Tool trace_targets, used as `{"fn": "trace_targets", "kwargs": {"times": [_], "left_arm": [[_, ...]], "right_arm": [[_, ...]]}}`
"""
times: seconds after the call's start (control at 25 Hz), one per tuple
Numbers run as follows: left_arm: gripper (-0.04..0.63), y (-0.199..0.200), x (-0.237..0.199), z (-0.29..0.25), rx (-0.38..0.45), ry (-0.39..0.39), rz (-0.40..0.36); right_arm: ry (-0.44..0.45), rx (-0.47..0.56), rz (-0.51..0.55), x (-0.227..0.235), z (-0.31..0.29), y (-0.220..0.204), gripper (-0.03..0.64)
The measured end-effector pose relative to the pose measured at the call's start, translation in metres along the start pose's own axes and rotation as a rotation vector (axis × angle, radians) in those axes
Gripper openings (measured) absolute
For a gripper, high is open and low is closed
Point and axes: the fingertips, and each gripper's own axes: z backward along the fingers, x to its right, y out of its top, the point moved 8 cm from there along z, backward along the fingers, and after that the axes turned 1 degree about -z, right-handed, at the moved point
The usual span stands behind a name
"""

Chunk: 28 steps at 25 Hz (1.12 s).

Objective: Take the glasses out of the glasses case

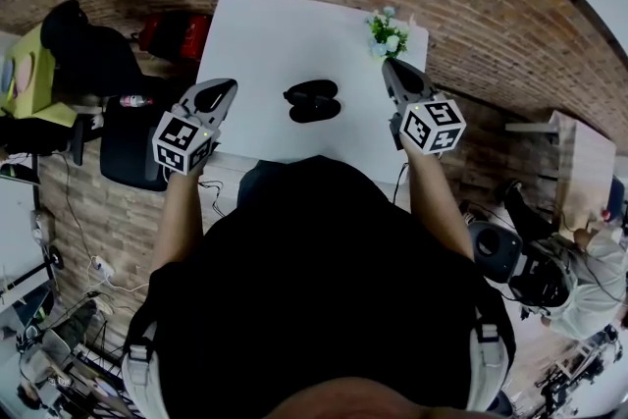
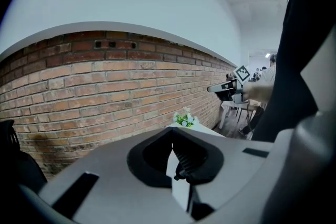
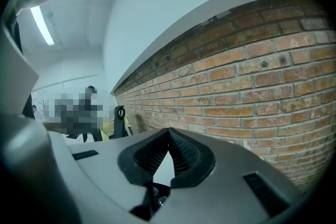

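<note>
A black glasses case (image 1: 313, 101) lies near the middle of the white table (image 1: 260, 44), towards its front edge; it reads as two dark oval halves side by side, and I cannot make out glasses in it. My left gripper (image 1: 227, 86) is held up at the table's left edge, left of the case and apart from it, shut and empty. My right gripper (image 1: 389, 65) hovers over the table's right side, right of the case, also shut and empty. Both gripper views point above the table at a brick wall; the left gripper (image 2: 172, 132) and the right gripper (image 3: 168, 131) show their jaws meeting at the tips.
A small pot of white flowers (image 1: 389, 34) stands at the table's far right corner, also visible as flowers (image 2: 184, 119). A black chair (image 1: 126, 147) and a red bag (image 1: 178, 34) sit left of the table. Another person (image 1: 589, 285) works at the right.
</note>
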Motion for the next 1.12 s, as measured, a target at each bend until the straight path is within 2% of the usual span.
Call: {"fn": "trace_targets", "kwargs": {"times": [0.76, 1.12], "left_arm": [[0.011, -0.003, -0.007, 0.001, -0.003, 0.014, 0.042], [0.011, -0.018, -0.012, 0.012, -0.004, 0.043, 0.069]], "right_arm": [[0.022, -0.027, 0.011, -0.003, -0.018, -0.004, 0.015], [0.033, -0.134, 0.066, -0.004, -0.038, -0.029, 0.015]]}}
